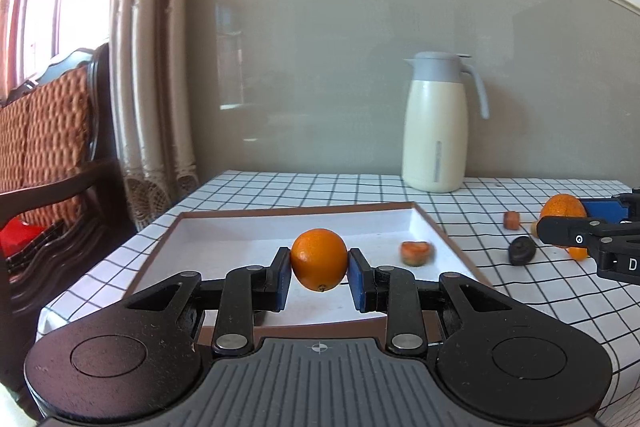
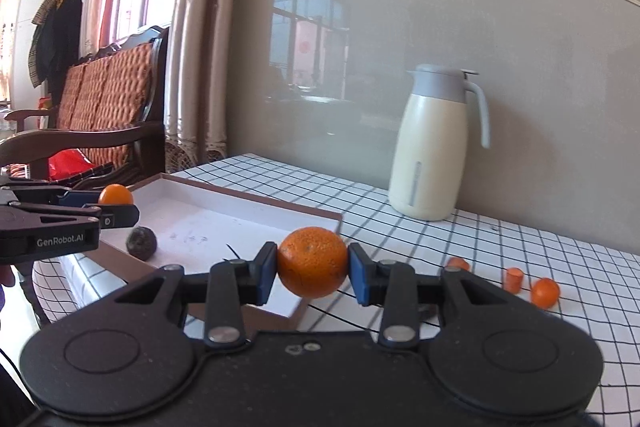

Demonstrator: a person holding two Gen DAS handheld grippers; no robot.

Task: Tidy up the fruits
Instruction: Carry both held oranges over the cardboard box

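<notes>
Pinching, left gripper [image 1: 319,277]: pads clamp a smooth orange [image 1: 319,259] above the white tray [image 1: 224,231].
Right gripper [image 2: 312,273]: pads squeeze a rougher orange [image 2: 312,262] over the tray's near corner.
Tray: holds a dark fruit [image 2: 141,244].
Cloth [image 1: 500,199]: small orange pieces [image 2: 545,292]; jug [image 1: 436,123] behind.

hand-held gripper [image 2: 313,275] | black body | blue pads [image 2: 360,277] | silver screws

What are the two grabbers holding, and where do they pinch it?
Each holds an orange by its sides. The left gripper pinches one orange; the right gripper pinches another orange.
</notes>
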